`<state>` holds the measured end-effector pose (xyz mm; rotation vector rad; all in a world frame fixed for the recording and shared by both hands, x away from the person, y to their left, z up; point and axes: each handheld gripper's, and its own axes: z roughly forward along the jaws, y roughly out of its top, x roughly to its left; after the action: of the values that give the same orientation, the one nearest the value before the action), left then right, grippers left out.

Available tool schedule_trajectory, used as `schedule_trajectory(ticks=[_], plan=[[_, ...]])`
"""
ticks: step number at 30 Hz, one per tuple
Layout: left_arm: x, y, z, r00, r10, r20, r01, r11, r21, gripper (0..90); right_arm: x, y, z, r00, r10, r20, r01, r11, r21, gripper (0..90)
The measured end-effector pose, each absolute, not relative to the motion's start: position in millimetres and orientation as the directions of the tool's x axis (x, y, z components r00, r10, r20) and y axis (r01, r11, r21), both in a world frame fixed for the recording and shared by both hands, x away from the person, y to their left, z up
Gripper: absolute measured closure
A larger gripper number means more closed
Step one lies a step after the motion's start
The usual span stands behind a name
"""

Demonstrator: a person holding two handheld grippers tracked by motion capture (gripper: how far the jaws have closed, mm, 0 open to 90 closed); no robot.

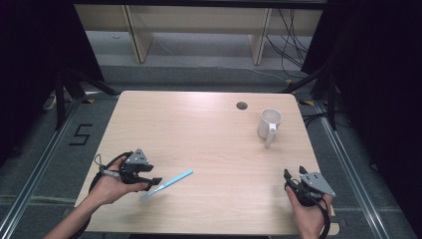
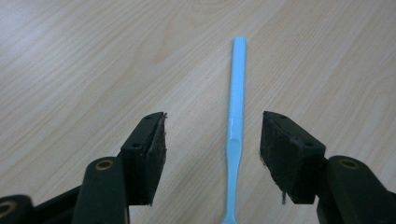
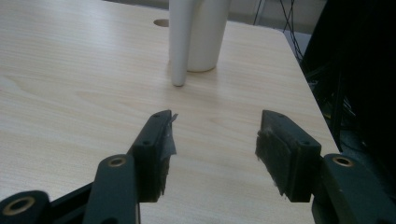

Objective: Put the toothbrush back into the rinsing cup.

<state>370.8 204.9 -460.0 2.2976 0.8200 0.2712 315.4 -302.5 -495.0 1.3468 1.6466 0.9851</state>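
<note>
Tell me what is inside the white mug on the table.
The white mug stands upright near the table's far right corner. From the high view its inner wall looks plain white, with nothing showing inside. The bottom is hidden by the rim, so something small there cannot be ruled out.

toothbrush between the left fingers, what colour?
Light blue toothbrush, lying on the table; clearest in the left gripper view.

A person is sitting at a pale wooden table (image 1: pixel 199 129), holding a gripper in each hand. The left gripper (image 1: pixel 155 181) is lying near the table's front left edge, its jaws pointing at a light blue toothbrush (image 1: pixel 166 184) that is lying flat and slanting across the wood. The right gripper (image 1: pixel 294 173) is resting near the front right corner, jaws parted. A white mug (image 1: pixel 269 124) is standing upright toward the far right, near a round hole (image 1: pixel 242 105) in the tabletop.
</note>
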Motion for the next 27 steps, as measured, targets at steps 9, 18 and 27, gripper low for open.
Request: schedule_trajectory(ticks=[9, 18, 27], plan=[[380.5, 191.9, -455.8, 0.801, 0.597, -0.036, 0.512, -0.653, 0.559, 42.3, 315.9, -302.8, -494.1, -0.142, 0.987, -0.075, 0.39, 0.125, 0.912, 45.4], [388.5, 180.9, -454.6, 0.81, 0.583, -0.061, 0.534, -0.693, 0.484, 42.9, 316.6, -303.5, -493.4, -0.145, 0.984, -0.105, 0.375, 0.153, 0.914, 45.0], [397.3, 171.0, -456.9, 0.817, 0.574, -0.056, 0.54, -0.728, 0.421, 44.1, 317.1, -302.5, -493.7, -0.146, 0.986, -0.085, 0.37, 0.134, 0.919, 44.6]])
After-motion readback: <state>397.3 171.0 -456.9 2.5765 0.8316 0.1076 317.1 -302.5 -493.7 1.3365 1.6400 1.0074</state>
